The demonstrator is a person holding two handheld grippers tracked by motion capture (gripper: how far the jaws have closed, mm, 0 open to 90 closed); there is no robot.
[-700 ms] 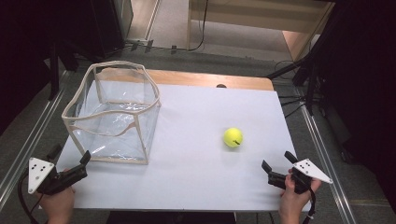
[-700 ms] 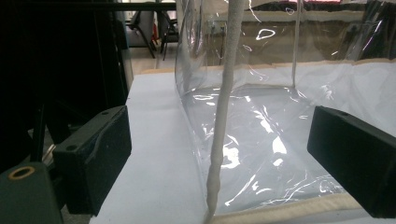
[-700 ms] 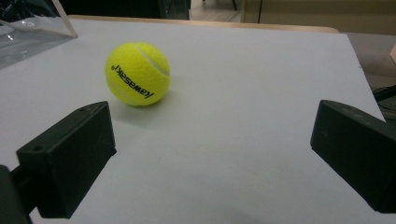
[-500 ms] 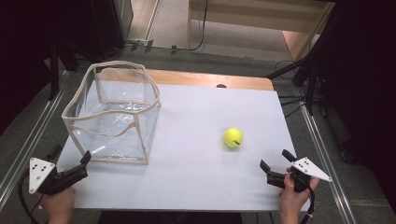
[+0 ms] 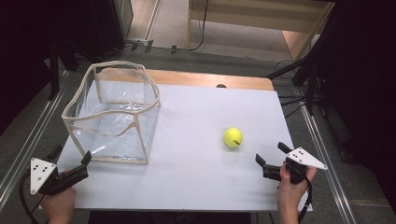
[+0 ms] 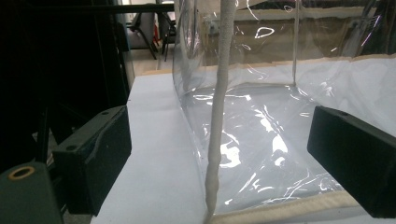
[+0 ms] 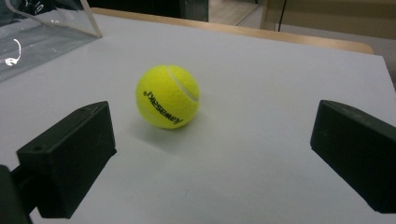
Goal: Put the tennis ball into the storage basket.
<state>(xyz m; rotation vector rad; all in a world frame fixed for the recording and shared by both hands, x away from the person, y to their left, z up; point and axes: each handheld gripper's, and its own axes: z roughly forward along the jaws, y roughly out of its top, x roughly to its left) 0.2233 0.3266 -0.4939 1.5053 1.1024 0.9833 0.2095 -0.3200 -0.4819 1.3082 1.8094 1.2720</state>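
Bright, even overhead light on the white table [image 5: 196, 140]; surroundings dark, nearly black at left and right edges. Soft faint shadow under the tennis ball [image 7: 168, 96]. White glare streaks on the clear plastic bin [image 6: 261, 135]. Near black jaws slightly soft, possibly out of focus. High view somewhat grainy, mild edge curvature.
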